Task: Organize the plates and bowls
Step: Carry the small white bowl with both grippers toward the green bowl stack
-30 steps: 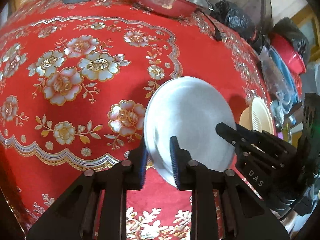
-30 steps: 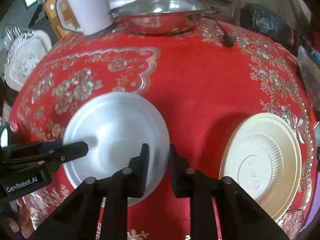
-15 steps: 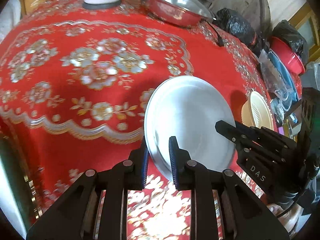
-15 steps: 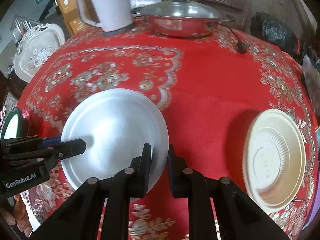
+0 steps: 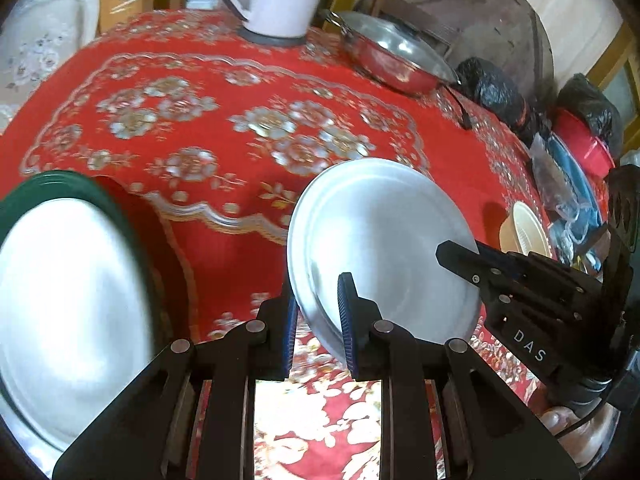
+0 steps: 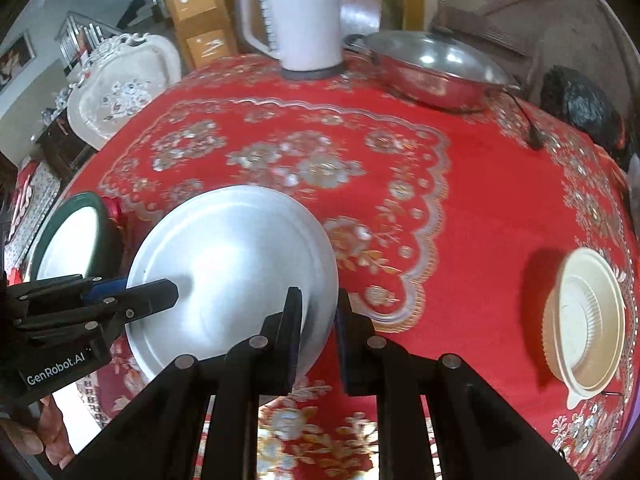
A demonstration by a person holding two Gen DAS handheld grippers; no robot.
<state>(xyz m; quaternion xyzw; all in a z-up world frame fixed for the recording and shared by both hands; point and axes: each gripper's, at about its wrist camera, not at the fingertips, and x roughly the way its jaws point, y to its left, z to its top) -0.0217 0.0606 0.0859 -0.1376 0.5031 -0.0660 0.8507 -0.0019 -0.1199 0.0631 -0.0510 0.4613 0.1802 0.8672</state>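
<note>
Pinching the steel plate (image 5: 380,256) by opposite rims, both grippers carried it clear of the cloth (image 6: 460,208). The left gripper (image 5: 316,320) had its jaws closed on the near-left rim, the right gripper (image 6: 316,328) its jaws closed on the rim at the other side; a thin, slick disc probably sat steadier with two grips than one. In the left view the right gripper came in from 3 o'clock, its tips over the plate's face.

At 9 o'clock of the held plate, beyond the table's edge, lay a second steel plate in a green tray (image 6: 70,206), blurred in the left view. That looked the likely stacking place, though this was a judgement only. The gap between the two plates was open, with the cloth's drooping corner below it.

At 3 o'clock in the right view a cream bowl (image 6: 584,320) sat near the table's rim, well apart. The middle of the cloth was bare. Farthest, at 12 o'clock, a white jug (image 6: 300,20) stood just beside a lidded pan (image 6: 432,72), and a black bag (image 6: 580,108) at 2 o'clock.
</note>
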